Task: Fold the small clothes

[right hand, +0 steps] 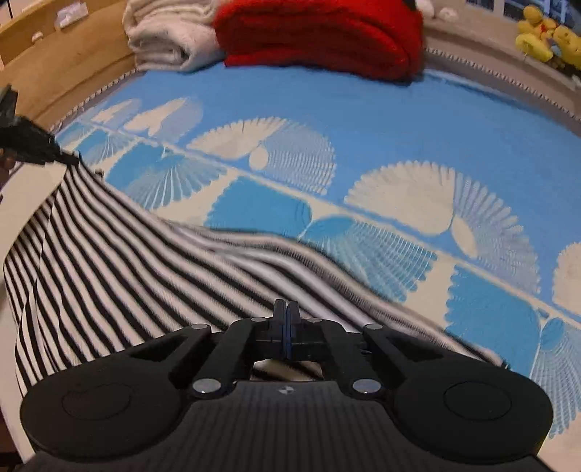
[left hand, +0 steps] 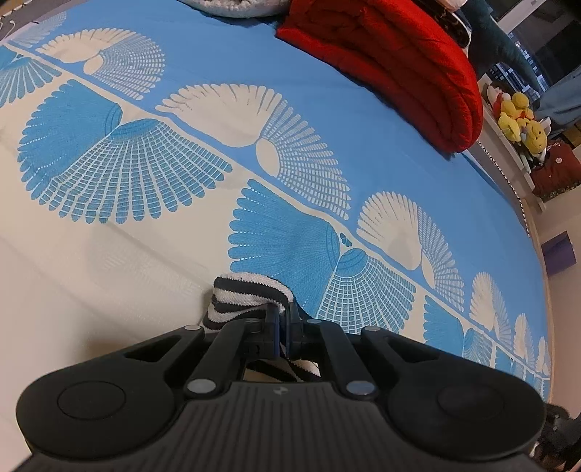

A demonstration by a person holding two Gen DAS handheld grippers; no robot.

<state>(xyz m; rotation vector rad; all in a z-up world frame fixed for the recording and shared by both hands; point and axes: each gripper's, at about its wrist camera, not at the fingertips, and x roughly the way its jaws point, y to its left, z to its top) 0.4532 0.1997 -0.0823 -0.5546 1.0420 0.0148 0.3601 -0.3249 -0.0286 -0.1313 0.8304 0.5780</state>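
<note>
A black-and-white striped garment (right hand: 120,261) hangs stretched above the blue-and-cream patterned bed cover (right hand: 399,119). My right gripper (right hand: 286,308) is shut on its near edge. My left gripper (left hand: 285,316) is shut on a bunched corner of the striped garment (left hand: 243,294). The left gripper also shows in the right wrist view (right hand: 69,158), at the far left, pinching the garment's other corner. The cloth sags between the two grippers.
A folded red blanket (left hand: 399,65) lies at the far end of the bed, also in the right wrist view (right hand: 319,32). A folded white towel (right hand: 163,40) lies beside it. Yellow plush toys (left hand: 519,119) sit on a shelf past the bed's right edge.
</note>
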